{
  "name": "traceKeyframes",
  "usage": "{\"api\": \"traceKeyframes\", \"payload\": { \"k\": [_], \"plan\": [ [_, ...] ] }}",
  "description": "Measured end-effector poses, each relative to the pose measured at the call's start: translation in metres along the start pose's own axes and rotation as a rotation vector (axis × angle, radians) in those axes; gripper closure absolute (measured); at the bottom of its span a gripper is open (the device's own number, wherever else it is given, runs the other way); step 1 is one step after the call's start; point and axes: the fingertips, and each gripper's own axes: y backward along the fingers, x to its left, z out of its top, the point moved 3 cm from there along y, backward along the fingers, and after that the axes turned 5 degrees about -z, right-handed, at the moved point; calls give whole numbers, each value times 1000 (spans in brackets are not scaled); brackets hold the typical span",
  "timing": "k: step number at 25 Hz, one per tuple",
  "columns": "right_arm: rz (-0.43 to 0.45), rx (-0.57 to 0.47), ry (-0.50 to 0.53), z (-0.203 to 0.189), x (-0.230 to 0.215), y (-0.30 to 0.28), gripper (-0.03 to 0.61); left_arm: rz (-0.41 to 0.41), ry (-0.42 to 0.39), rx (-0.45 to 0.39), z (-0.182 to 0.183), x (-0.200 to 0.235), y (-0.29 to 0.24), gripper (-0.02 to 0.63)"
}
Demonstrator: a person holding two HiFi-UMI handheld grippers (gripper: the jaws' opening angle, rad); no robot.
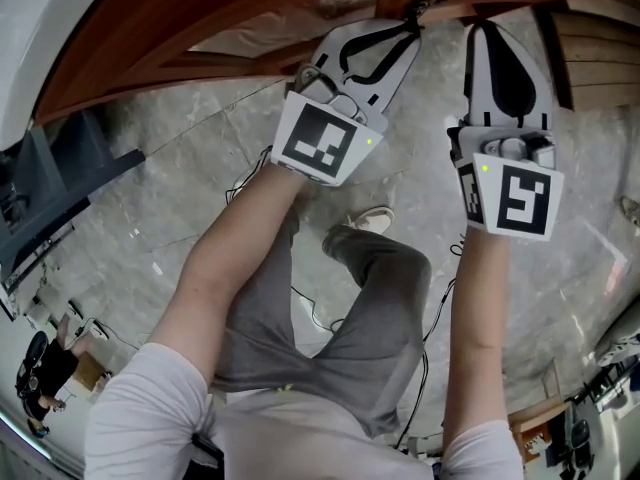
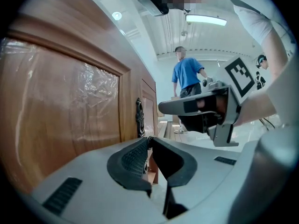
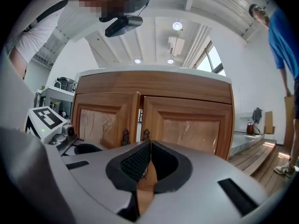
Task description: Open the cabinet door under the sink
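Two wooden cabinet doors with film-covered panels fill the right gripper view: the left door (image 3: 100, 120) stands slightly ajar and the right door (image 3: 191, 125) is flush. Each carries a dark ornate handle. My left gripper (image 2: 150, 140) is shut, its tips pinching the pull at the foot of the left door's handle (image 2: 138, 118). In the head view it (image 1: 412, 13) meets that dark handle at the wood's edge. My right gripper (image 3: 149, 143) is shut and holds nothing, just in front of the right door's handle (image 3: 146, 134). It hovers beside the left gripper (image 1: 482, 30).
I stand on a grey marble floor (image 1: 180, 208) with cables trailing by my feet. A person in a blue shirt (image 2: 187, 76) stands behind, near a wooden platform (image 3: 254, 155). Dark equipment (image 1: 60, 193) sits at the left.
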Motion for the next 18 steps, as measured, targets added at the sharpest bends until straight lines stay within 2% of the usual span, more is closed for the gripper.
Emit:
{"api": "traceKeyframes", "payload": {
  "k": [8,18],
  "plan": [
    [53,14,76,3,5,-35,548,-54,7,11,-3,-11,9,569],
    [134,-41,136,10,16,-56,548,-95,-9,17,-4,-13,10,571]
  ]
}}
